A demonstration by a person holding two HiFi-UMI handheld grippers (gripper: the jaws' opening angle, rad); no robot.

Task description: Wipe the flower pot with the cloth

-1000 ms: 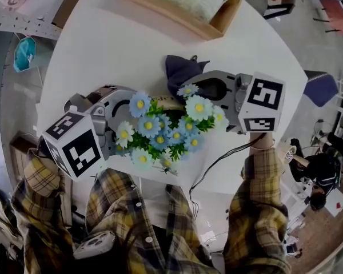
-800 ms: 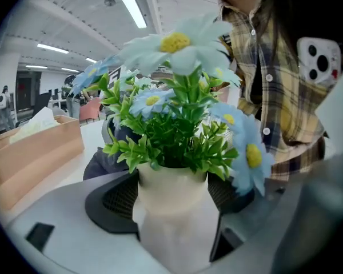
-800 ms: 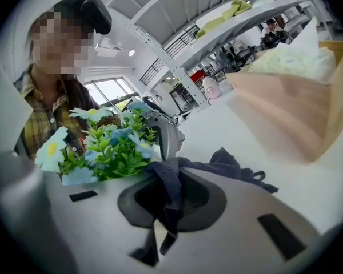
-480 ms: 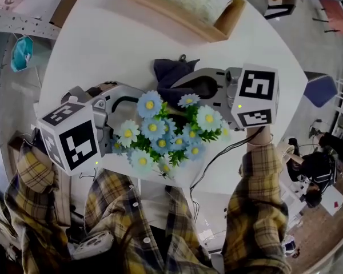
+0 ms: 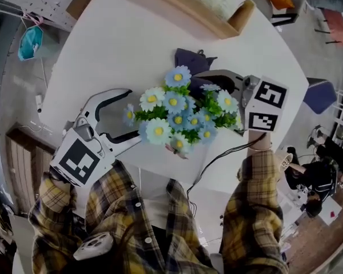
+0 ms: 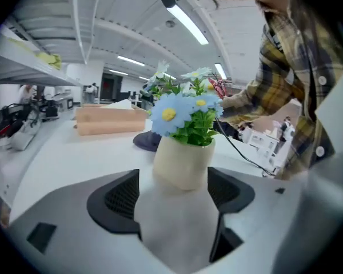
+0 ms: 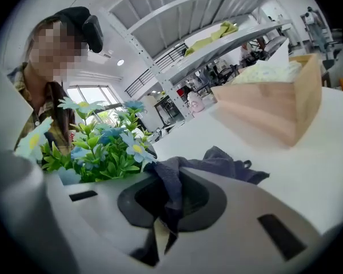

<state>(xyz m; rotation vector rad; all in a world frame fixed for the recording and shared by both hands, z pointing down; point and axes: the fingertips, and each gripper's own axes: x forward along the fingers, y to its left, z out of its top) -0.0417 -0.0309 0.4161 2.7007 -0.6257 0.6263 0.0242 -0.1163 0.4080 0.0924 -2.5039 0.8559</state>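
Pot (image 6: pixel 183 161) stands upright on the table (image 5: pixel 103 50), long axis vertical, mouth and flowers (image 5: pixel 180 110) pointing up. It sits just ahead of the left gripper (image 6: pixel 174 201), centred on the gap. Those jaws are spread wide, and neither pad appears to touch it.

The right gripper (image 7: pixel 166 221) has its jaws closed on a fold of the dark cloth (image 7: pixel 217 164). The rest of the cloth trails ahead of the jaw tips onto the table. The flowers stand just left of those jaws.

From the head view I cannot see the pot: the flowers cover it and also the right jaw tips. I cannot tell whether the cloth touches the pot.

Half a second ago the left jaws reached in under the flowers; now they stand back.
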